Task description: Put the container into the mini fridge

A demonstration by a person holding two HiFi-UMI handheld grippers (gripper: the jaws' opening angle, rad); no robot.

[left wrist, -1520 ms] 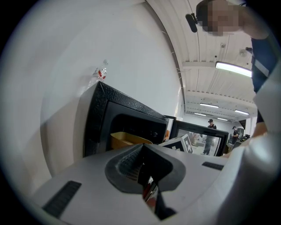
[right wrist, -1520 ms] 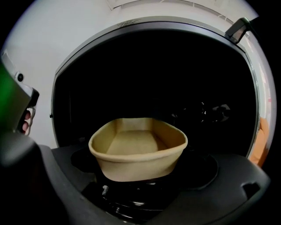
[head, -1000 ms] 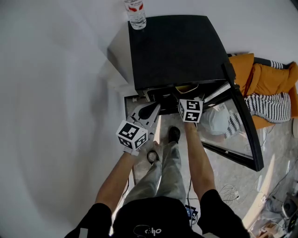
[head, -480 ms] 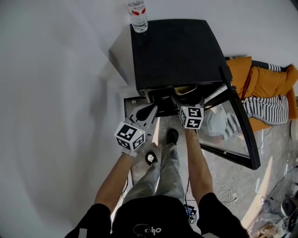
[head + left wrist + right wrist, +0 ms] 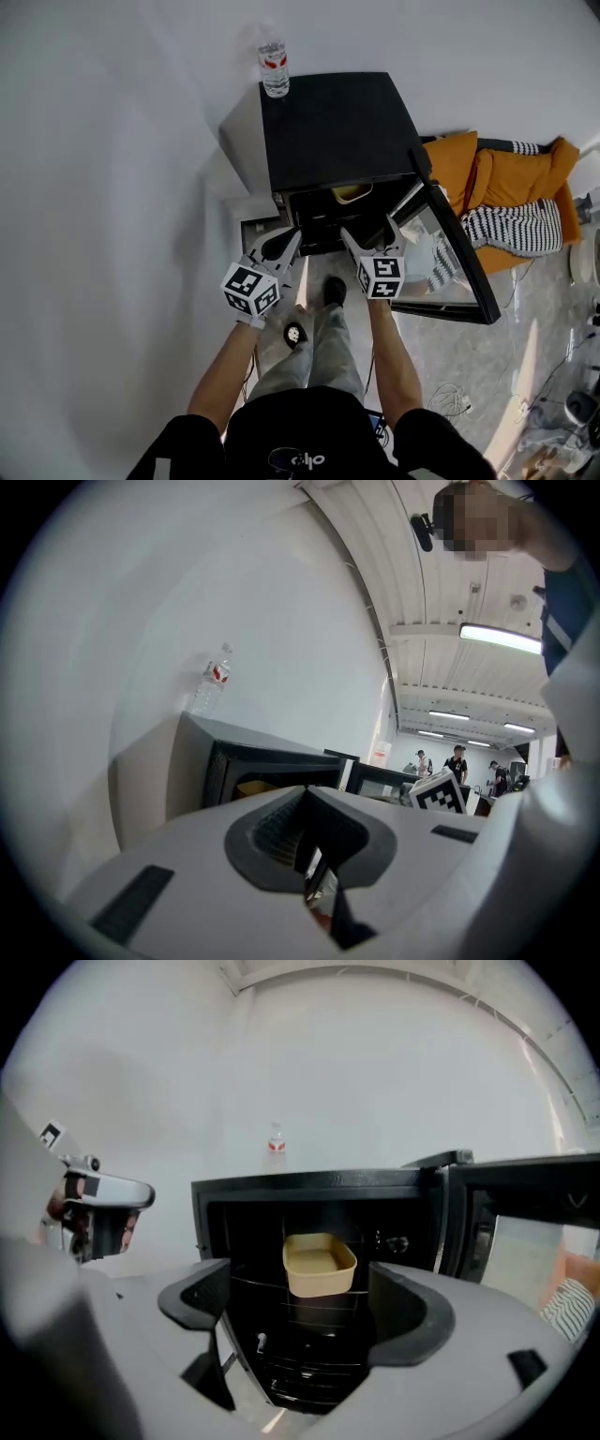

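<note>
The black mini fridge (image 5: 333,131) stands against the wall with its door (image 5: 452,272) swung open to the right. A tan container (image 5: 352,193) rests on an upper wire shelf inside; in the right gripper view the container (image 5: 319,1264) sits upright, past the jaws and apart from them. My right gripper (image 5: 373,240) hangs in front of the opening, open; its jaws have just been closing a little with nothing between them. My left gripper (image 5: 284,242) hovers left of it, shut and empty, its pads (image 5: 281,822) meeting.
A water bottle (image 5: 273,70) stands on the fridge's top at its back left corner. Orange cushions with a striped cloth (image 5: 511,202) lie right of the door. The person's legs and shoe (image 5: 333,291) are below the grippers. A white wall runs along the left.
Both grippers have drawn back from the fridge opening toward the person, the right one farther. The container has stayed on its shelf.
</note>
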